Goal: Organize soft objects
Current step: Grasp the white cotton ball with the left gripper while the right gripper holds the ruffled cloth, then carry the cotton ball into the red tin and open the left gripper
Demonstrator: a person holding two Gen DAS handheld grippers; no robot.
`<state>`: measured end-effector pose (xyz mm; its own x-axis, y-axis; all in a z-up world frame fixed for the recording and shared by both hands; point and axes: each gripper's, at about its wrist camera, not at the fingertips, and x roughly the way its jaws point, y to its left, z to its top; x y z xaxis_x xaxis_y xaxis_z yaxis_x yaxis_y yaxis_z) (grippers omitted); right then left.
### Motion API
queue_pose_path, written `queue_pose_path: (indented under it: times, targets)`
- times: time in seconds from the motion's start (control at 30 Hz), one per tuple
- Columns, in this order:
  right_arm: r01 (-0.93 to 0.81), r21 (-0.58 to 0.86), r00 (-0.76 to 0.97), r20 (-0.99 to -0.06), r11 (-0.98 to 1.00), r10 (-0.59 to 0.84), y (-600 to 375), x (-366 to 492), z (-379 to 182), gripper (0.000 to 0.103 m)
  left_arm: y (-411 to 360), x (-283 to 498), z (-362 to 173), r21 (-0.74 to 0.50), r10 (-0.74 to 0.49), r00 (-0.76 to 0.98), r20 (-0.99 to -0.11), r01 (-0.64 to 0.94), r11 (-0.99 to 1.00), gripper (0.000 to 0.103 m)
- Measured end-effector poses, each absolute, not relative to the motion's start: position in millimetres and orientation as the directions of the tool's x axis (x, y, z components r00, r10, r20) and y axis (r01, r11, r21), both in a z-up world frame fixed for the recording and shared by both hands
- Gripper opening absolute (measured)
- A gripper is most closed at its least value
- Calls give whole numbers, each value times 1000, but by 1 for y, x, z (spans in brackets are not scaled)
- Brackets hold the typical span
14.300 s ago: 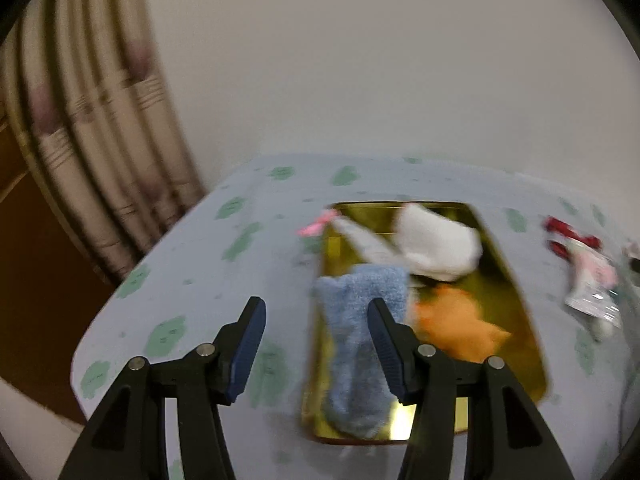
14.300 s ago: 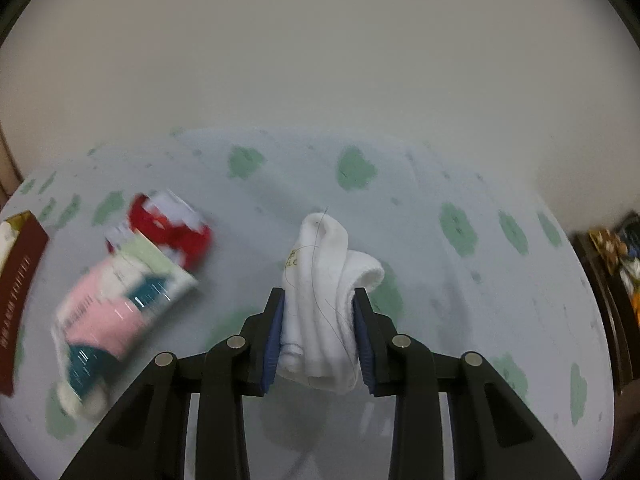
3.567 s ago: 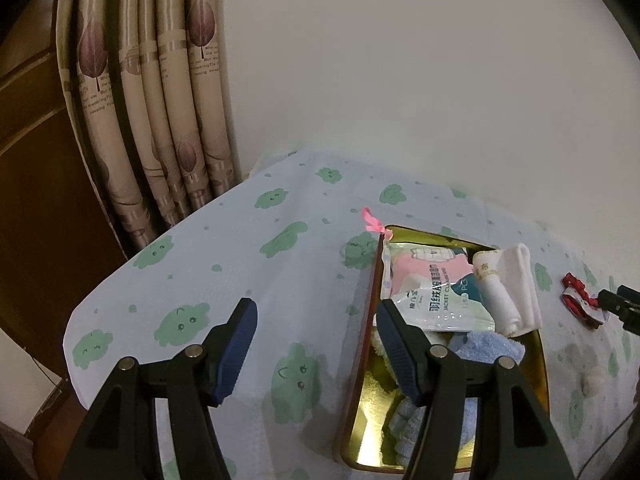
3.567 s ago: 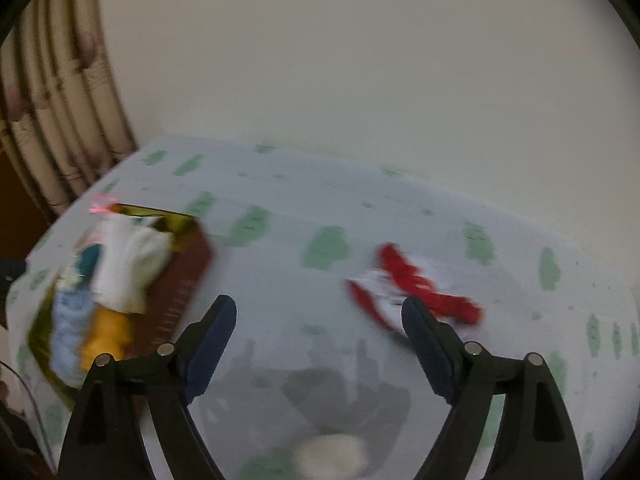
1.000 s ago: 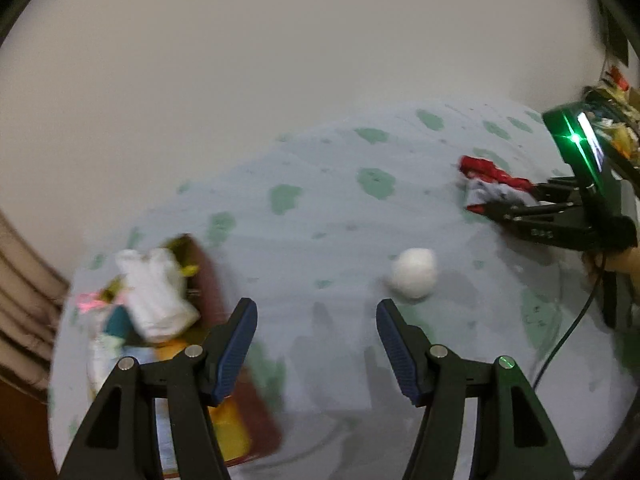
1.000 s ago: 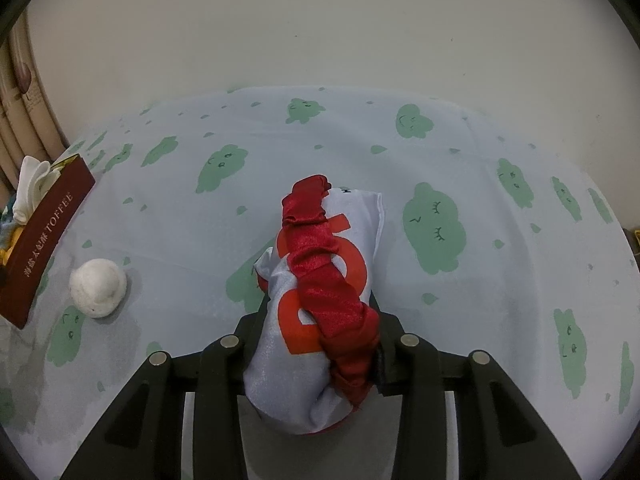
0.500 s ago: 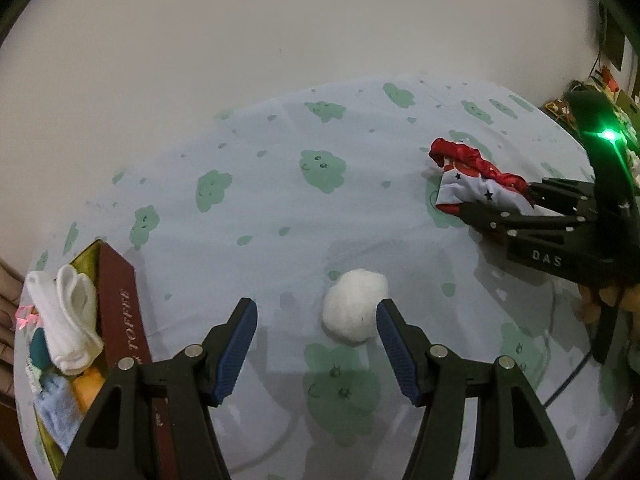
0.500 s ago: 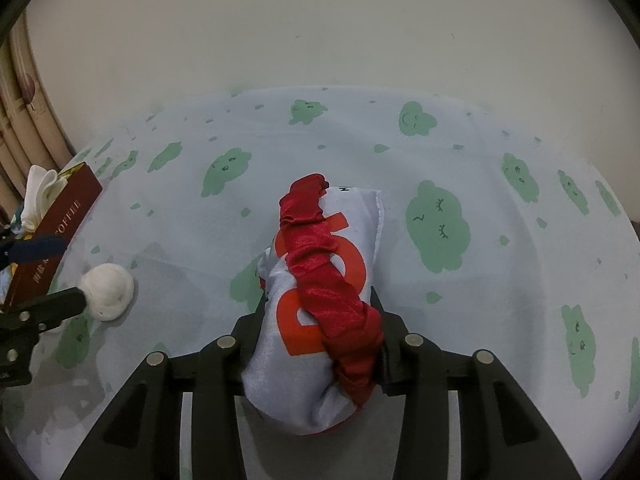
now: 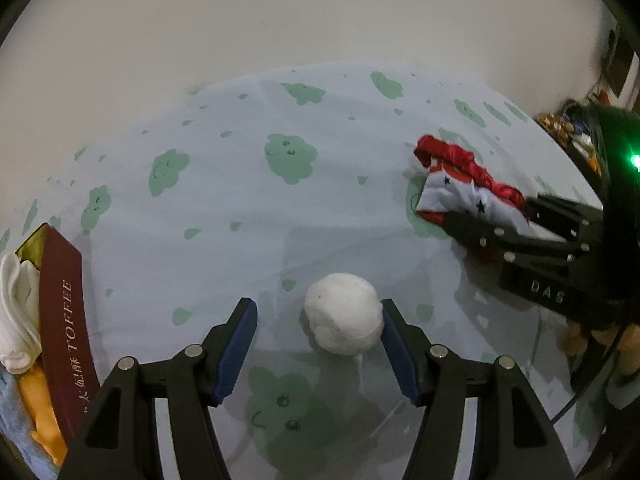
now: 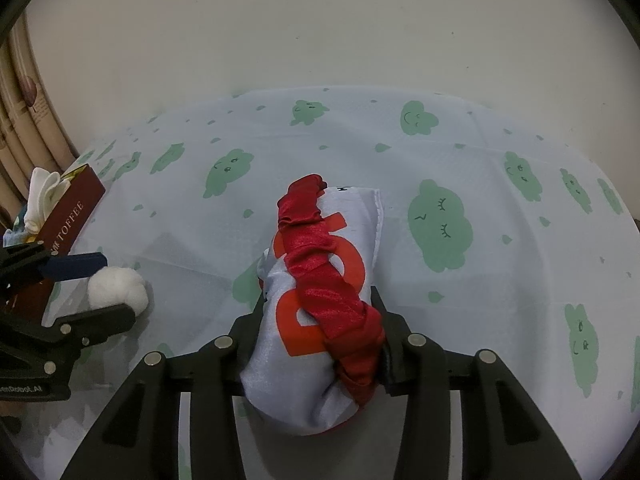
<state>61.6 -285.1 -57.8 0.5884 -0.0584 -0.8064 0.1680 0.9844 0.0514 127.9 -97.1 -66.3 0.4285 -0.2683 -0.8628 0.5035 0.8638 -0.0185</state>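
Pale blue tablecloth (image 9: 224,216) with green cloud faces is covering the table, plain cream wall behind; patterned curtain (image 10: 24,120) hanging at left. Maroon tin (image 9: 64,320) lettered "TOFFEE" is sitting at the table's left edge, holding white socks (image 9: 16,312), orange and blue cloths. Left gripper (image 9: 316,344) is standing wide around the white ball (image 9: 342,314), right pad touching it. Right gripper (image 10: 320,344), marked "DAS", is pressing the red-and-white satin bundle (image 10: 320,300), jaws opening. Green light glowing on its body.
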Motion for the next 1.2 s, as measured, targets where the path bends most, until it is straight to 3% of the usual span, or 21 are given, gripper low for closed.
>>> queue_pose_path:
  times: [0.03, 0.13, 0.17, 0.43, 1.2]
  targets:
    - [168, 50, 588, -807, 985, -59, -285, 62, -58, 41, -97, 129, -65, -25, -274, 434, -858, 498, 867, 63]
    - [168, 51, 588, -806, 985, -59, -285, 61, -58, 41, -96, 131, -64, -62, -297, 418, -859, 490, 869, 36]
    - [168, 51, 589, -806, 984, -58, -286, 61, -58, 41, -96, 132, -64, -74, -303, 408, -861, 490, 869, 31]
    - [168, 53, 589, -806, 984, -57, -286, 61, -58, 41, -98, 126, -63, -74, -313, 419, -852, 496, 865, 27]
    - [169, 59, 591, -805, 984, -53, -286, 61, -57, 41, -76, 102, -33, -13, -264, 495, -828, 453, 892, 27]
